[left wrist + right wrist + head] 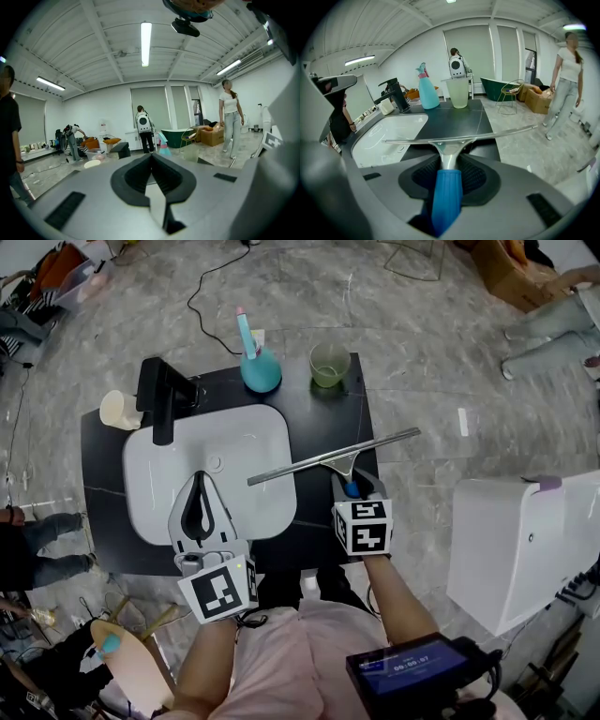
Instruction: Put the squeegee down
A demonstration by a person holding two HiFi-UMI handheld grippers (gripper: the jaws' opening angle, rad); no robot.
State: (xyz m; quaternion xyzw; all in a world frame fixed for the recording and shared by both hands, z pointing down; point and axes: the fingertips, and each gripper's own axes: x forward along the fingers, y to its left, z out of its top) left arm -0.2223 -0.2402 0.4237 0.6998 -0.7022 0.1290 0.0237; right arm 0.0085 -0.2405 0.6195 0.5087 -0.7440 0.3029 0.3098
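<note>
Right gripper (354,486) clamps the blue handle of a squeegee (333,457), its jaws pressed on either side of the grip and the metal neck rising out between them. The long blade runs crosswise in front of the gripper, one end over the right rim of the white sink (150,474), the other reaching past the right edge of the black counter (328,409). Whether the blade touches the surface cannot be made out from the head view. In the right gripper view, the squeegee (447,187) fills the gap between the jaws of the right gripper (449,161).

Left gripper (200,479) hangs over the front of the sink, its jaws brought together at the tips with nothing between them; the left gripper view shows the same closed jaws (151,157).

At the back of the counter stand a black tap (161,395), a teal spray bottle (258,367) and a clear green cup (329,364).
</note>
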